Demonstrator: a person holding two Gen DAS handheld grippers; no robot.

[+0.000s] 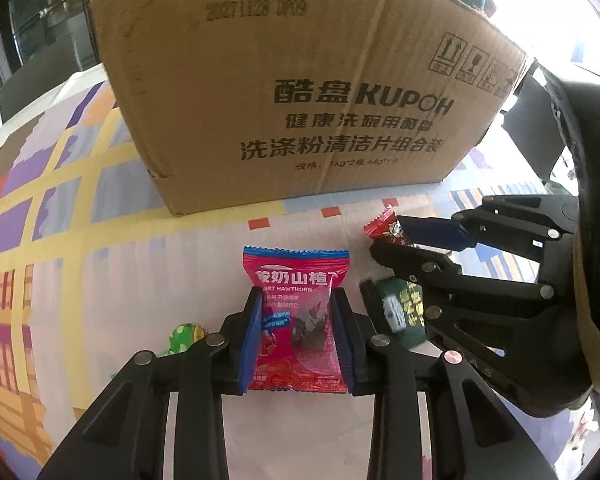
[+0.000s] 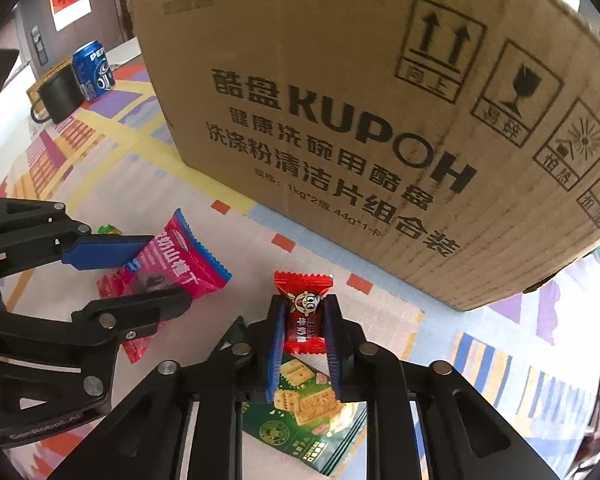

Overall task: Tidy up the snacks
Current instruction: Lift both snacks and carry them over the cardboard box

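My left gripper is shut on a pink yogurt hawthorn snack packet; it also shows in the right wrist view, held above the tablecloth. My right gripper is shut on a small red milk candy, which shows in the left wrist view too. A green cracker packet lies on the cloth under the right gripper, also seen in the left wrist view. A large brown cardboard box stands just behind both grippers.
A small green candy lies left of the left gripper. A blue Pepsi can and a black mug stand far left on the patterned tablecloth. A dark object sits right of the box.
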